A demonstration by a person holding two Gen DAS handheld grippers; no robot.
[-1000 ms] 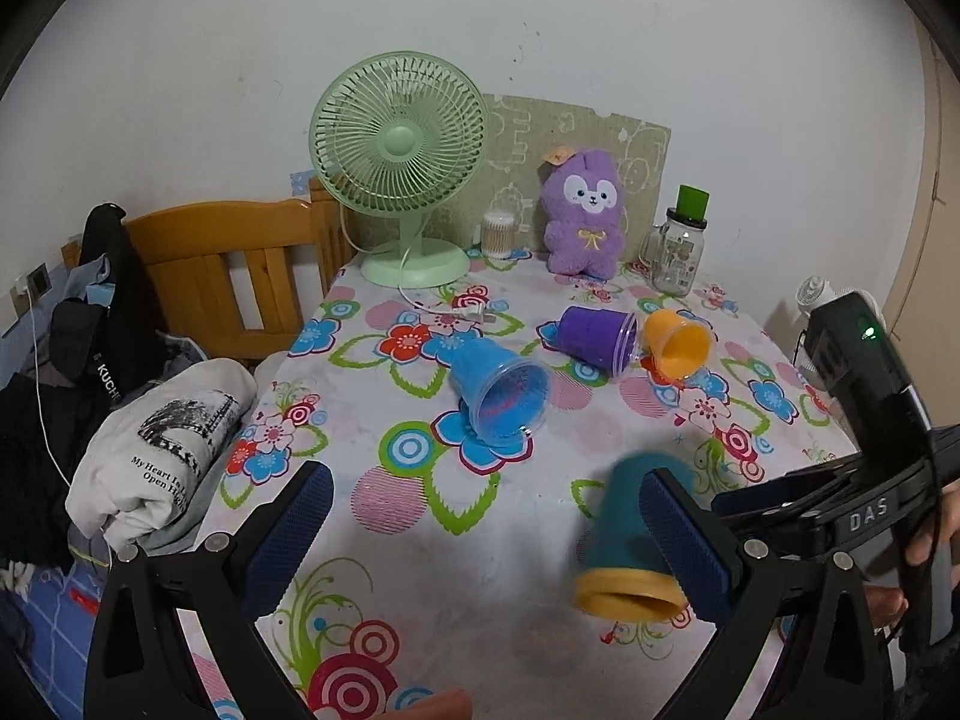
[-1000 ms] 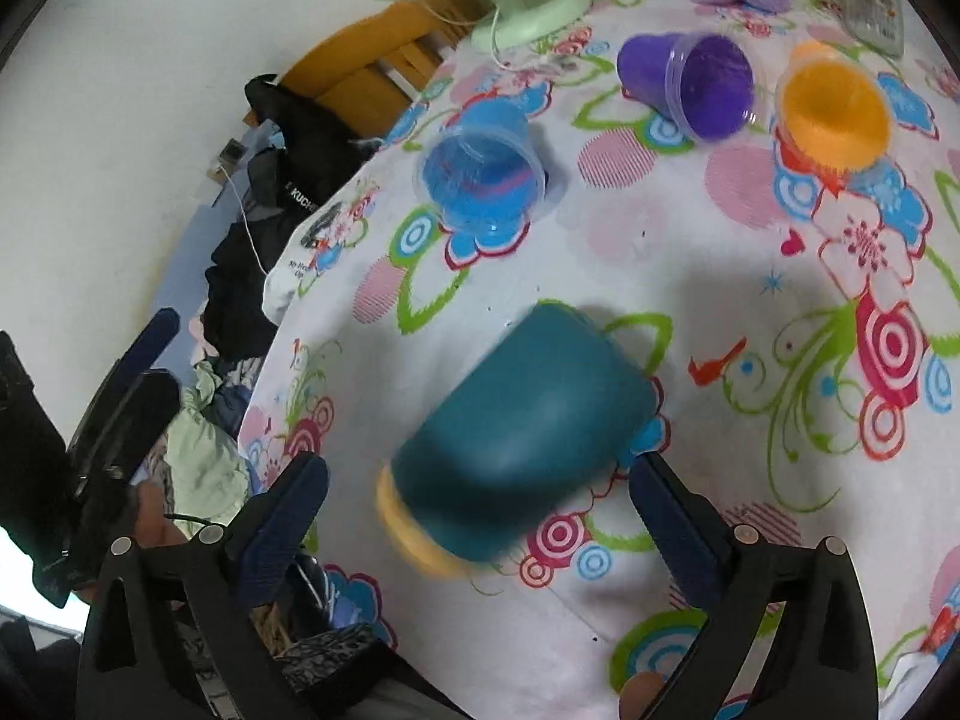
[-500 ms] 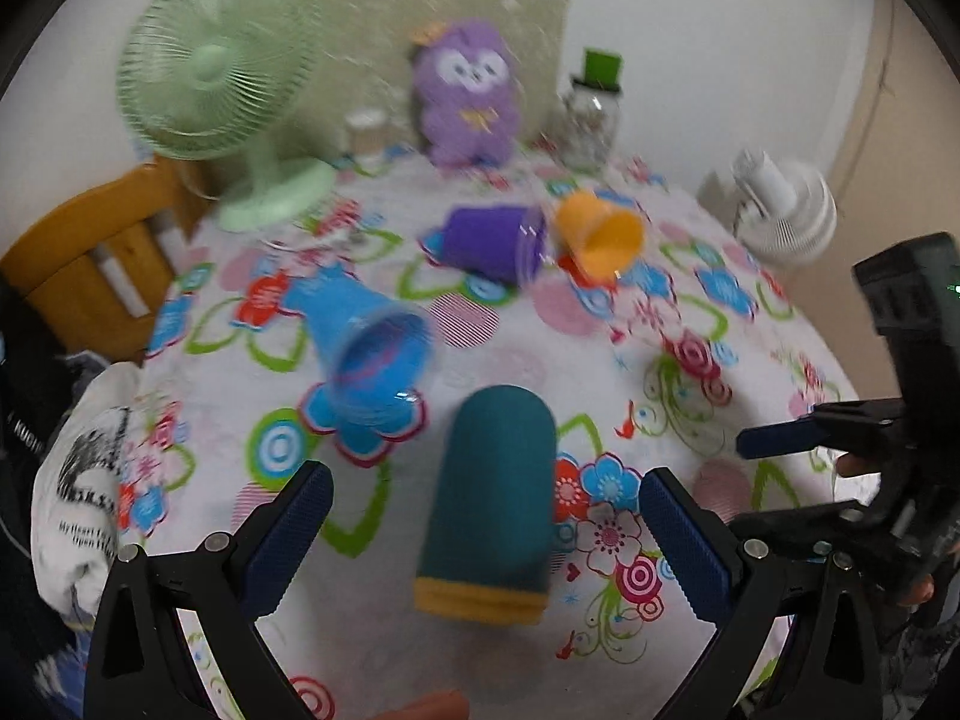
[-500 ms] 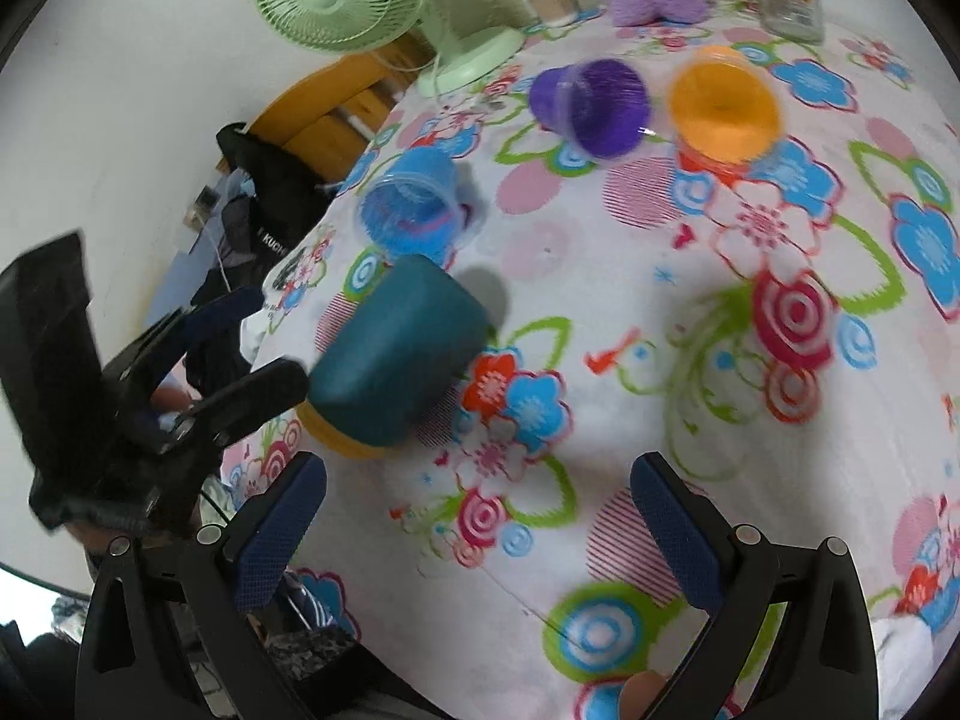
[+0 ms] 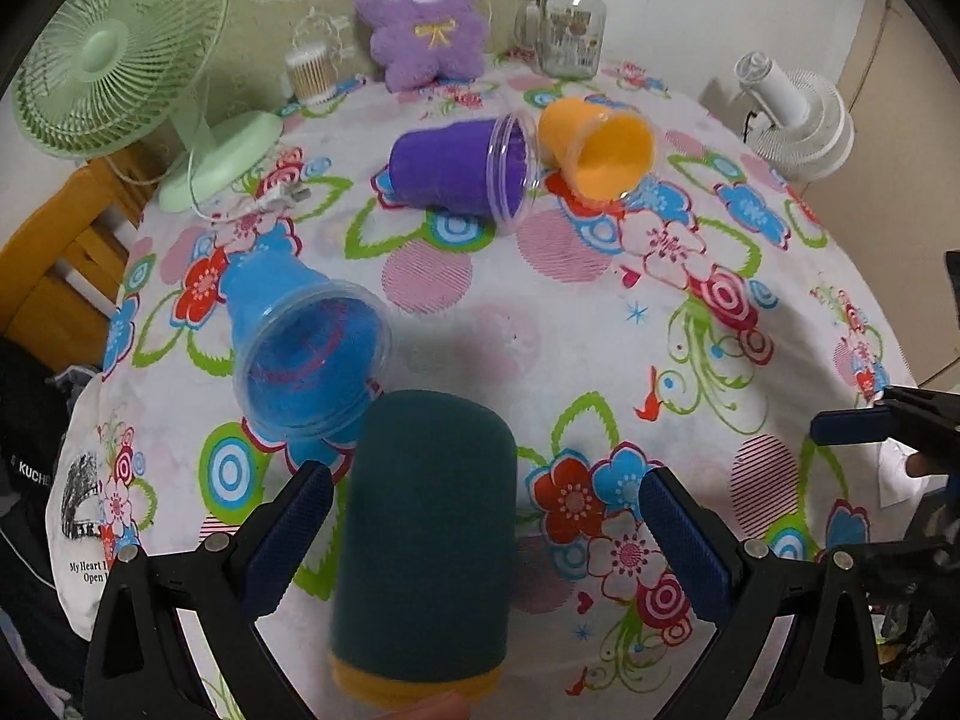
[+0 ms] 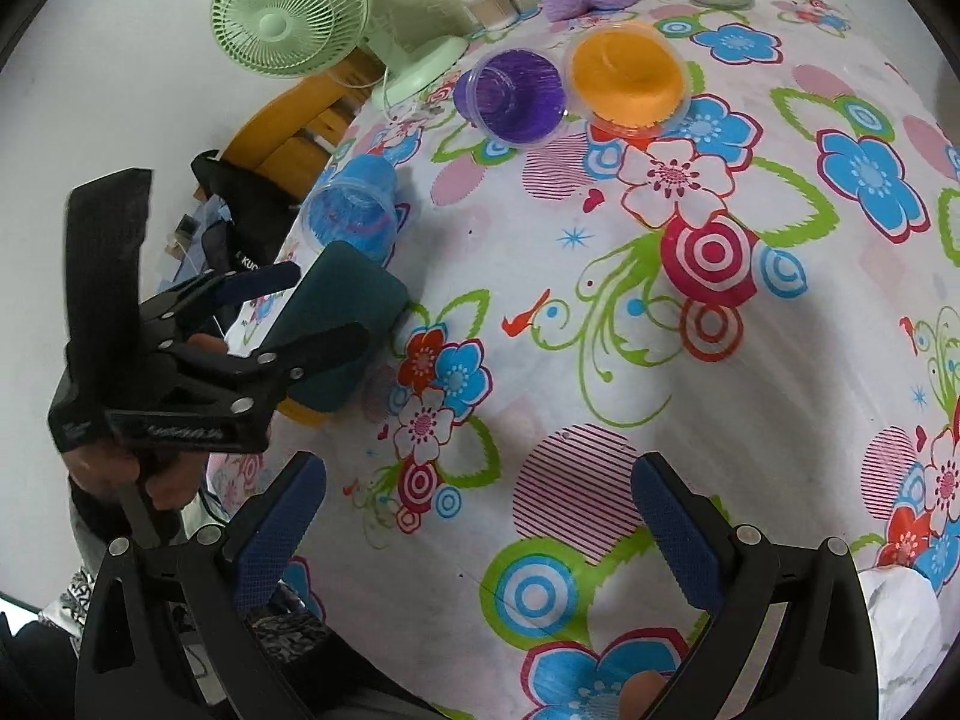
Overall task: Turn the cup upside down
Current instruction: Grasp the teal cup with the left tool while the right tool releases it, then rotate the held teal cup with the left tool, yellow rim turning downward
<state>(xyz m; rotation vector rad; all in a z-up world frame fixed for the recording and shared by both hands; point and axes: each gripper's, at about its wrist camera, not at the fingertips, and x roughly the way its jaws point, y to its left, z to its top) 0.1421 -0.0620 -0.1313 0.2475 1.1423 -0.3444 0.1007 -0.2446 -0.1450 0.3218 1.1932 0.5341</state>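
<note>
A dark teal cup point(image 5: 429, 516) with a yellow rim lies on its side on the flowered tablecloth point(image 5: 600, 312), its closed bottom pointing away from me. My left gripper point(image 5: 480, 528) is open, with the cup between its blue pads and not clamped. In the right wrist view the same cup point(image 6: 342, 324) lies at the left between the left gripper's fingers point(image 6: 312, 348). My right gripper point(image 6: 480, 516) is open and empty over the tablecloth, well to the right of the cup.
A blue cup point(image 5: 300, 342), a purple cup point(image 5: 462, 174) and an orange cup point(image 5: 600, 147) lie on their sides further back. A green fan point(image 5: 114, 54), a purple plush point(image 5: 426, 12), a glass jar point(image 5: 570, 24) and a white fan point(image 5: 792, 114) stand at the far edge.
The right gripper has let the teal cup go and drawn back to the right. The left gripper has swung over and come down around the cup.
</note>
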